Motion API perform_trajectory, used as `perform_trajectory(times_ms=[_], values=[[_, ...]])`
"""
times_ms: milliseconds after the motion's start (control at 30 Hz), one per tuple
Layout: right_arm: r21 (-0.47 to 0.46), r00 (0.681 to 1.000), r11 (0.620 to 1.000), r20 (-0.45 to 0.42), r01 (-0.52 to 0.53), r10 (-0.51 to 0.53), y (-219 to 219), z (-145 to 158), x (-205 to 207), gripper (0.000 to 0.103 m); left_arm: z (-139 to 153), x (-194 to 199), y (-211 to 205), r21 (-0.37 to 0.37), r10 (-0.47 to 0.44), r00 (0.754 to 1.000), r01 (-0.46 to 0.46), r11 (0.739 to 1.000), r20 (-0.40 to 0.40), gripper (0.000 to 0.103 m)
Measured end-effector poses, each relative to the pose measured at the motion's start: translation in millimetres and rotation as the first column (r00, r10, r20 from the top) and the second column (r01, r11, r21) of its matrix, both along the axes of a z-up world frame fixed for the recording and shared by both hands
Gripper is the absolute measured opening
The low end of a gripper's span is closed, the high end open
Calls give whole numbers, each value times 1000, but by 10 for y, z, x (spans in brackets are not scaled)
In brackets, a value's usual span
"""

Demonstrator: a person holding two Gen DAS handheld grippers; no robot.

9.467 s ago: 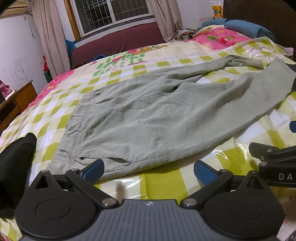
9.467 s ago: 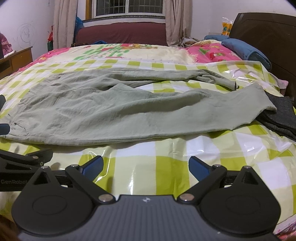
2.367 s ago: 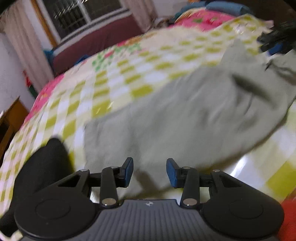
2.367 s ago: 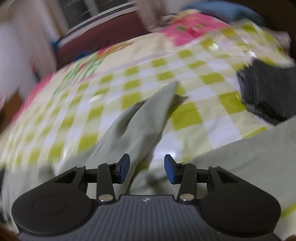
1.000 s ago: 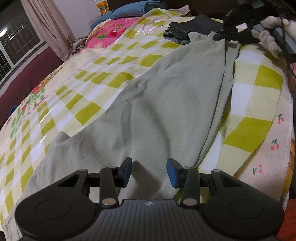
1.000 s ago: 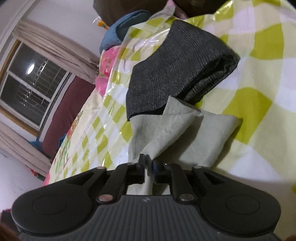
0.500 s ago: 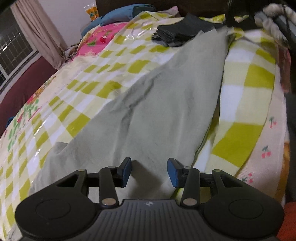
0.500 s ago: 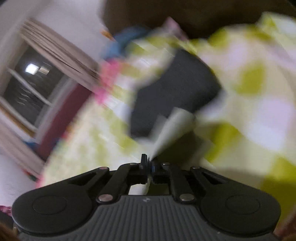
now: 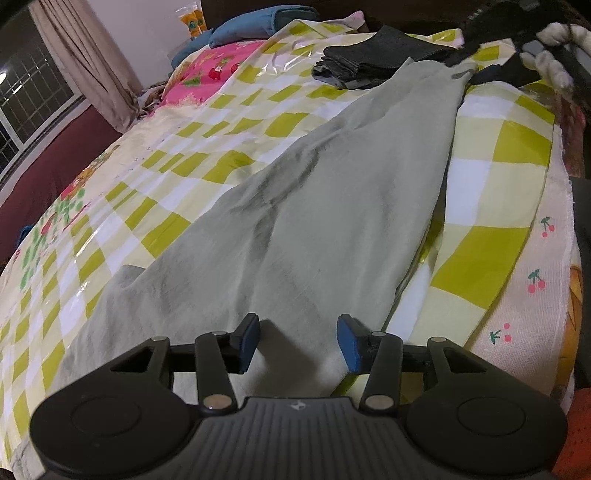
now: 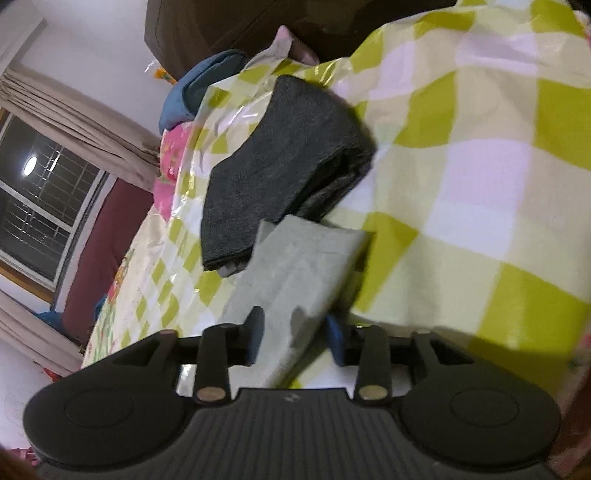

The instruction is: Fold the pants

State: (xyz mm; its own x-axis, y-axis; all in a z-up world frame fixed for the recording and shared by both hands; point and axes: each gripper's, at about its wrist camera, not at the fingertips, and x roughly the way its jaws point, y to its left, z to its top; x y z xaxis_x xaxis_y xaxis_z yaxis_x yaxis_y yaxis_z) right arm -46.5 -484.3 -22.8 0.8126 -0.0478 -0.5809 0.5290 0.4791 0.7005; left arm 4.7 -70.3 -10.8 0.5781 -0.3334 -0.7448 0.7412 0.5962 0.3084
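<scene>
Grey-green pants (image 9: 325, 206), folded lengthwise, stretch across the yellow-checked bedspread (image 9: 491, 155). In the left wrist view my left gripper (image 9: 299, 339) hovers over the waist end. Its jaws are opening and the cloth lies flat beneath them, unpinched. The right gripper (image 9: 469, 66) shows at the top right of that view, at the leg ends. In the right wrist view the leg cuffs (image 10: 299, 266) lie between the jaws of my right gripper (image 10: 295, 338). Those jaws are opening and the pads are off the cloth.
A folded dark grey garment (image 10: 280, 158) lies just beyond the cuffs, touching them. A blue pillow (image 9: 258, 26) sits by the dark headboard (image 10: 229, 26). The bed edge with cherry-print fabric (image 9: 532, 280) runs along the right. A window and curtain (image 9: 85, 66) stand at the left.
The right gripper's jaws, shut on the leg cuffs before, now stand apart and the cuffs rest on the bed. The left gripper's jaws have spread slightly.
</scene>
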Motion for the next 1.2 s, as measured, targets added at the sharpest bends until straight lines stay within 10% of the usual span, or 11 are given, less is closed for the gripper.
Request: perform_trajectory(times_ms=[633, 700, 767, 1000, 1200], values=[[-62, 996, 995, -45, -82, 79, 29, -43, 113, 51, -15, 17, 19, -17, 2, 1000, -2, 1000, 5, 61], [-83, 996, 994, -63, -74, 69, 23, -115, 253, 40, -10, 22, 4, -15, 7, 1000, -7, 1000, 6, 61], [-47, 997, 997, -55, -58, 56, 9, -110, 308, 5, 1, 18, -6, -9, 6, 1000, -6, 1000, 9, 61], [-155, 969, 987, 234, -44, 80, 100, 388, 88, 6, -19, 51, -21, -15, 10, 1000, -10, 1000, -3, 61], [-62, 999, 997, -2, -50, 50, -52, -59, 176, 13, -16, 29, -3, -17, 15, 1000, -15, 1000, -1, 62]])
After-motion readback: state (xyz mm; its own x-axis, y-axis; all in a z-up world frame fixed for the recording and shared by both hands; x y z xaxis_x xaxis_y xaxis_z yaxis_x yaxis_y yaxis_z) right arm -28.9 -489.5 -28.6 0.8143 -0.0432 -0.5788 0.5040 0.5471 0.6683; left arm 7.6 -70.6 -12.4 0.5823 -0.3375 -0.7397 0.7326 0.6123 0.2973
